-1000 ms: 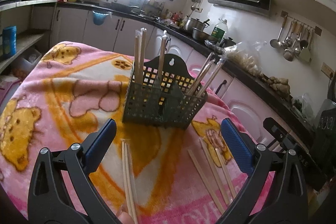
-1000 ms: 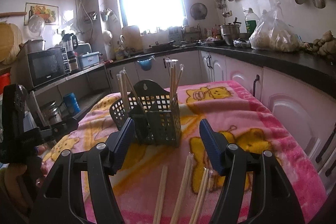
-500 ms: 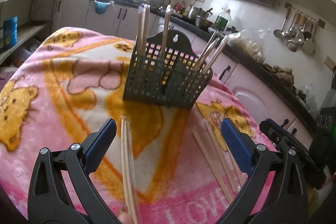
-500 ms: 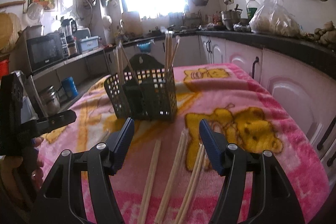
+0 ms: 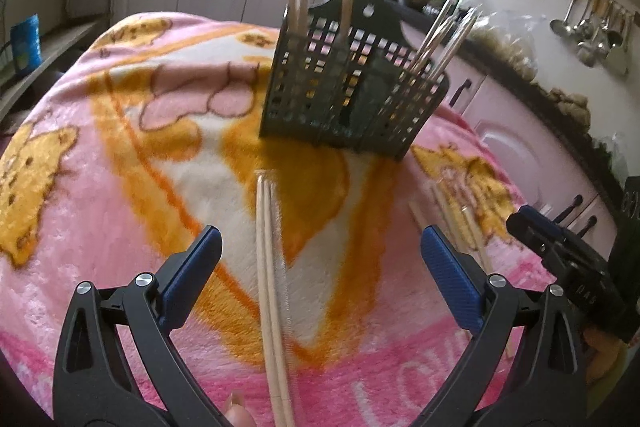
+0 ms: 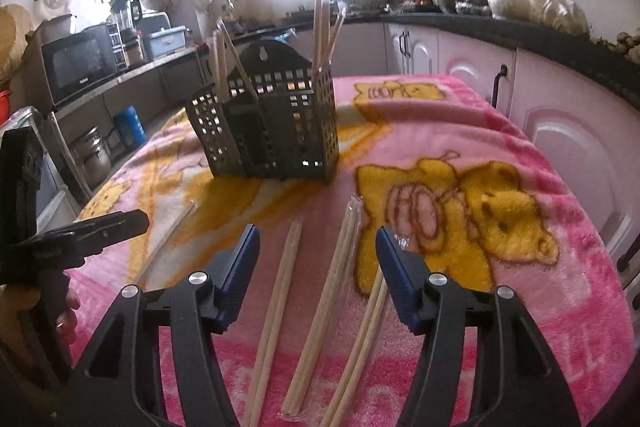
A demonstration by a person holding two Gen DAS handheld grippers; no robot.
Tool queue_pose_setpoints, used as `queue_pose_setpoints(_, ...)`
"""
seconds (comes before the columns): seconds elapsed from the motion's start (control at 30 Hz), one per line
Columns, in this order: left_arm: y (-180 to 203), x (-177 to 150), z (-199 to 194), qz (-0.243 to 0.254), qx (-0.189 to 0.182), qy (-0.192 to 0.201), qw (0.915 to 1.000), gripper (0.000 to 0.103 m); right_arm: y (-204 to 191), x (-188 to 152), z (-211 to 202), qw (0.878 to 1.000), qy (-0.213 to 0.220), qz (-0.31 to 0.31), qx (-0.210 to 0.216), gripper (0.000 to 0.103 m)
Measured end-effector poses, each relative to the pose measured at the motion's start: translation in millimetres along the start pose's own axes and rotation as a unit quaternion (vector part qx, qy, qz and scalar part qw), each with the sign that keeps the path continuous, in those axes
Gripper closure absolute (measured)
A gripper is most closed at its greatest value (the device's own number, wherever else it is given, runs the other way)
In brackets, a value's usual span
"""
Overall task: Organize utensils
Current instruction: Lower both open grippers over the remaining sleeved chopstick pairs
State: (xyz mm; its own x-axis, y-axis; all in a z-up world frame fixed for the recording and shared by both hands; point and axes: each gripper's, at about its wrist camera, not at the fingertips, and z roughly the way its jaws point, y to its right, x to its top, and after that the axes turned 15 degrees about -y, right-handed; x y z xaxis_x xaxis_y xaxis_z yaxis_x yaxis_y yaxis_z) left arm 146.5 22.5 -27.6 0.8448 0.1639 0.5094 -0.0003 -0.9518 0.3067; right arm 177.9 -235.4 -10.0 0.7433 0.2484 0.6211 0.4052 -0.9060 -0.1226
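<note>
Chopsticks lie in a wrapped pair on the pink blanket, running lengthwise between the spread fingers of the left gripper, closer to its left finger. The jaws stand wide apart with nothing in them. Straight ahead of this gripper stands the dark basket, upright on the blanket, with more chopsticks poking out of it: a few upright at its left end and a few leaning outward at its right end. To the right of the left gripper a few loose chopsticks show only as a blur, and past them the black tip of the right gripper comes in from the edge.

The right wrist view makes that blurred group clear. Three pairs lie side by side pointing toward the basket: a bare pair nearer the left finger, a pair in a clear wrapper about midway, and a third pair partly hidden under the right finger. The right gripper hovers over them with its jaws apart, gripping nothing. Far to its left the first pair shows as a thin line on the blanket, beside the left gripper, with fingers of the person's hand around the handle.
</note>
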Motion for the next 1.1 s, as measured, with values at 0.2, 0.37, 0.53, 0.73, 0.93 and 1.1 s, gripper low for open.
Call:
queue_pose_setpoints(0.2,-6.3,0.6,14.5,-0.004,0.004,-0.023,0.9997,0.012,3.6,5.6,12.6,1.0,-0.02,0.004,0.007,0.047)
queue_pose_setpoints(0.37,-15.0,5.6,23.7,-0.017,0.012,-0.037,0.9991,0.012,3.0,13.7,23.2,0.999,-0.039,0.0,0.004,0.048)
queue_pose_setpoints(0.53,-20.9,15.1,31.3,-0.024,0.015,-0.047,0.9985,0.015,4.6,23.5,36.2,0.998,-0.066,0.003,0.003,0.052)
queue_pose_setpoints(0.73,-27.5,25.2,43.6,-0.036,0.015,-0.066,0.9971,0.035,4.1,35.7,50.1,0.996,-0.09,0.0,0.0,0.052)
queue_pose_setpoints(0.93,-29.9,33.7,48.7,-0.042,0.02,-0.072,0.9963,0.047,4.9,43.9,64.4,0.994,-0.108,-0.003,-0.013,0.052)
queue_pose_setpoints(1.1,-31.0,41.9,55.8,-0.042,0.028,-0.079,0.9956,0.054,6.5,49.6,75.3,0.993,-0.118,-0.004,-0.023,0.053)
